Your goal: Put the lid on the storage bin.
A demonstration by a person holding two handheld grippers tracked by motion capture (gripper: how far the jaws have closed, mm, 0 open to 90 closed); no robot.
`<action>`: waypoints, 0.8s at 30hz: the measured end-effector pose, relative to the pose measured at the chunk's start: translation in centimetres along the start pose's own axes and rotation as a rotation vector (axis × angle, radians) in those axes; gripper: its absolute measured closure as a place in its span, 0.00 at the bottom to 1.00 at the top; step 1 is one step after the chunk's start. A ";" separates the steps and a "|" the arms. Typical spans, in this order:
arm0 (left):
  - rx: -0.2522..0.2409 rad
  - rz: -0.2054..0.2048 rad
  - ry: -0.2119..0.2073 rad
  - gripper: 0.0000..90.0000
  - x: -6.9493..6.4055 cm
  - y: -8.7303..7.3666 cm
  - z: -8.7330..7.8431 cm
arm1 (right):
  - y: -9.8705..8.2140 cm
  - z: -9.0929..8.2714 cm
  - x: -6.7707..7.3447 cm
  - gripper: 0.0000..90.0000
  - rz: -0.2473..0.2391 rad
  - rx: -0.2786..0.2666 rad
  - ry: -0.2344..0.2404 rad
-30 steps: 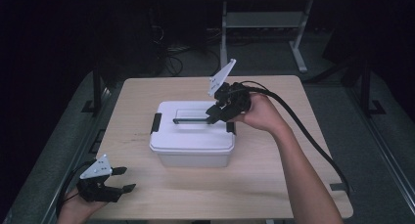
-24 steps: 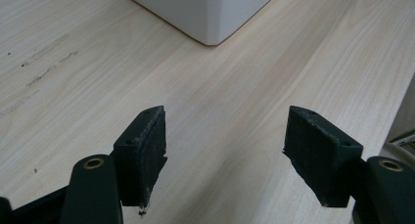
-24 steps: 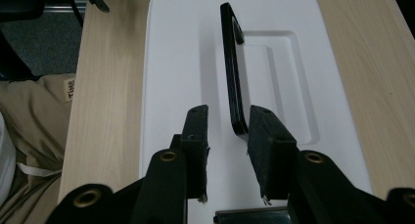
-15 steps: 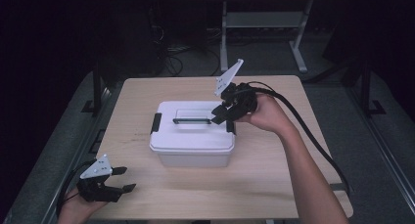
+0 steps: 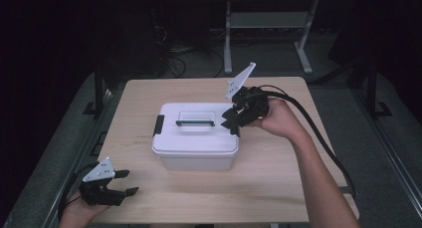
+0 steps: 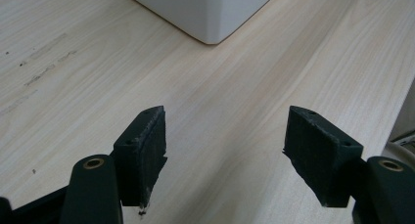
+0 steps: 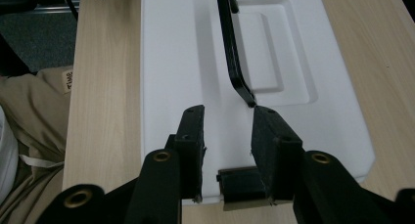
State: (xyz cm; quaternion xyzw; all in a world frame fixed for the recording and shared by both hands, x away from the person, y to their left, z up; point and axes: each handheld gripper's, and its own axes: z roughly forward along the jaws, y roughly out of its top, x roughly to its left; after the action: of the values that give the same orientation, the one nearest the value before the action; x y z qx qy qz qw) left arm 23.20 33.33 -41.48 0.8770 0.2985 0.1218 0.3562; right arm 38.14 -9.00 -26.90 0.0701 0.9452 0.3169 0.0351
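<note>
Tabletop: right tool point(image 5: 233, 122) angled over box lid point(image 5: 195, 129).

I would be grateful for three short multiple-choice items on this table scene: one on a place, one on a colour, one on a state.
1. Where is the left gripper?
A. at the table's near left corner
B. on the box lid
C. beside the right gripper

2. What colour is the box's handle?
A. white
B. black
C. red

3. How do the left gripper's jaws stand?
A. shut on the handle
B. open over bare wood
C. shut on a latch

Answers:
1 A, the high view shows it there, apart from the storage box.
2 B, a dark bar on the white lid.
3 B, only the table lies between them.
</note>
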 end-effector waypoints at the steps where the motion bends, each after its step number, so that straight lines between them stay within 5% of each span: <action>1: 0.001 0.001 0.001 0.35 0.0 0.0 0.0 | -0.1 -0.1 0.0 0.72 -0.004 -0.007 -0.003; 24: -0.003 -0.006 0.004 0.35 0.1 -0.1 -0.3 | -1.2 -0.8 0.4 0.70 0.005 0.004 -0.015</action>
State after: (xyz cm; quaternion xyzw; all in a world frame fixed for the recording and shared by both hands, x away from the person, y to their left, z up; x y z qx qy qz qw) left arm 23.13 33.63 -41.36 0.8754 0.3016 0.1232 0.3572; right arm 37.47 -10.36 -27.03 0.0746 0.9453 0.3148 0.0412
